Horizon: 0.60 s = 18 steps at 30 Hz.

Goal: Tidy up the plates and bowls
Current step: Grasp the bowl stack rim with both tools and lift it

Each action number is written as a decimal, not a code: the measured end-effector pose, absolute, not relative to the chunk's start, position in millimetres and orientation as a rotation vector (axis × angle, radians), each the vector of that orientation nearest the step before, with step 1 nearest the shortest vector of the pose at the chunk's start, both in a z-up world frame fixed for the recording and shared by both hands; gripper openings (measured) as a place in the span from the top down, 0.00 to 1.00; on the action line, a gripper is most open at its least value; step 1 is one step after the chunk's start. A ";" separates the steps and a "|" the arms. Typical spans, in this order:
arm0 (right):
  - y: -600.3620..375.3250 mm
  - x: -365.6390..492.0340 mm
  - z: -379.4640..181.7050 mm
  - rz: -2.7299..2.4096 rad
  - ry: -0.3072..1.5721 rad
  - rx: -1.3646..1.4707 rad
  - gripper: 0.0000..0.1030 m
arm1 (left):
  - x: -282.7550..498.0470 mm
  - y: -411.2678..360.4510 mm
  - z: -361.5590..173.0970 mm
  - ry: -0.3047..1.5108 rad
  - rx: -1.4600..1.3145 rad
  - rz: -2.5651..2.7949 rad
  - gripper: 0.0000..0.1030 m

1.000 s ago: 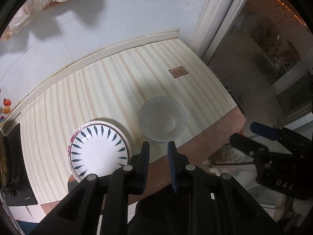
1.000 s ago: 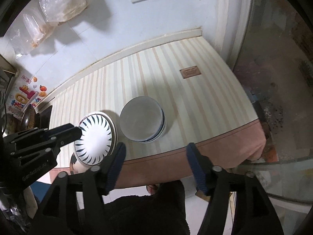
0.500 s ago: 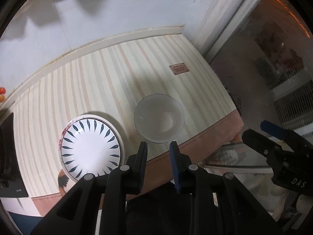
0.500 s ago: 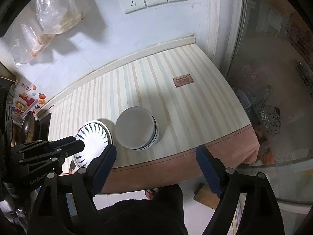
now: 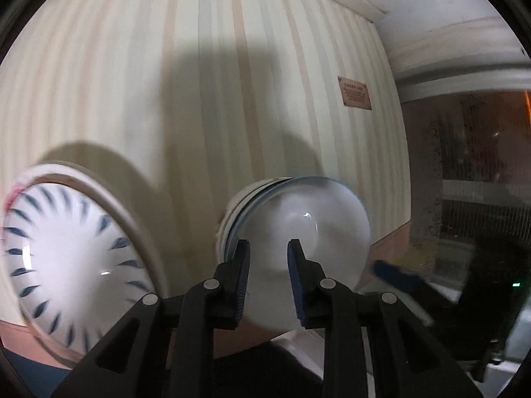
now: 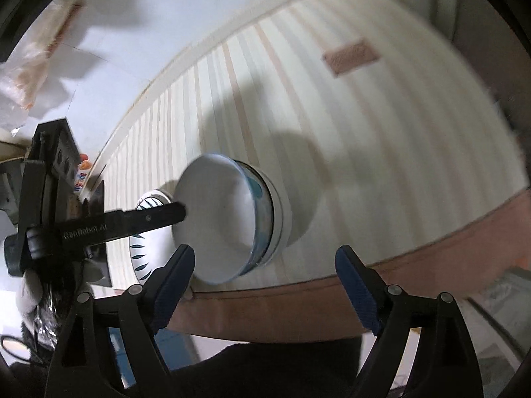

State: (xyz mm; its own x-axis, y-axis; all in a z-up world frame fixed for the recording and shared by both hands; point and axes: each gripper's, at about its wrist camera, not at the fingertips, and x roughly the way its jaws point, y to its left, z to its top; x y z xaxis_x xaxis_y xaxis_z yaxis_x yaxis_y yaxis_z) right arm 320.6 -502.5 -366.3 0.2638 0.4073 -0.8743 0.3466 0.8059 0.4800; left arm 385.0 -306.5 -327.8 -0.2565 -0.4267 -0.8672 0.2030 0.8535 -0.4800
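A stack of white bowls (image 5: 308, 219) with blue trim stands near the front edge of the striped table (image 5: 232, 66). To its left lies a white plate (image 5: 66, 258) with dark blue leaf marks. My left gripper (image 5: 268, 248) hovers low over the top bowl, its jaws a narrow gap apart with nothing between them. In the right wrist view the bowl stack (image 6: 219, 225) and the plate (image 6: 142, 255) lie ahead to the left. My right gripper (image 6: 265, 253) hangs over the table's front edge, its jaws opening wide and holding nothing. The left gripper's finger (image 6: 149, 219) reaches across the plate to the bowl rim.
A small brown label (image 5: 355, 93) is stuck on the table at the far right. The brown front edge (image 6: 298, 298) runs under my right gripper. Plastic bags (image 6: 30, 76) hang on the white wall at the left. A glass door (image 5: 464, 165) borders the table's right side.
Both grippers have dropped toward the table, so the bowls and plate loom much larger. The right jaws have spread wider. The left gripper has rolled and now sits over the top bowl.
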 end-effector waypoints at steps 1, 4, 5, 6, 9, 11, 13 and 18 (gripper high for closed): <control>-502.2 325.1 -374.6 0.050 1.351 0.693 0.14 | 386.6 -310.8 -331.4 1.740 -0.182 -0.623 0.79; -501.3 339.8 -402.2 0.091 1.390 0.733 0.14 | 388.3 -319.4 -341.6 1.777 -0.171 -0.640 0.79; -500.8 343.3 -409.3 0.098 1.401 0.740 0.14 | 388.8 -320.8 -342.8 1.783 -0.166 -0.641 0.79; -499.3 344.9 -413.7 0.105 1.408 0.744 0.14 | 387.9 -321.3 -340.8 1.783 -0.159 -0.637 0.79; -499.4 352.5 -423.6 0.114 1.421 0.763 0.14 | 387.4 -316.1 -315.7 1.737 -0.176 -0.656 0.79; -499.8 355.9 -422.4 0.128 1.415 0.776 0.14 | 389.1 -309.7 -294.2 1.670 -0.154 -0.659 0.78; -499.2 356.6 -419.9 0.142 1.407 0.788 0.14 | 390.9 -301.5 -275.0 1.609 -0.121 -0.653 0.67; -496.3 361.5 -415.1 0.160 1.401 0.770 0.14 | 397.5 -291.3 -288.7 1.636 -0.077 -0.617 0.48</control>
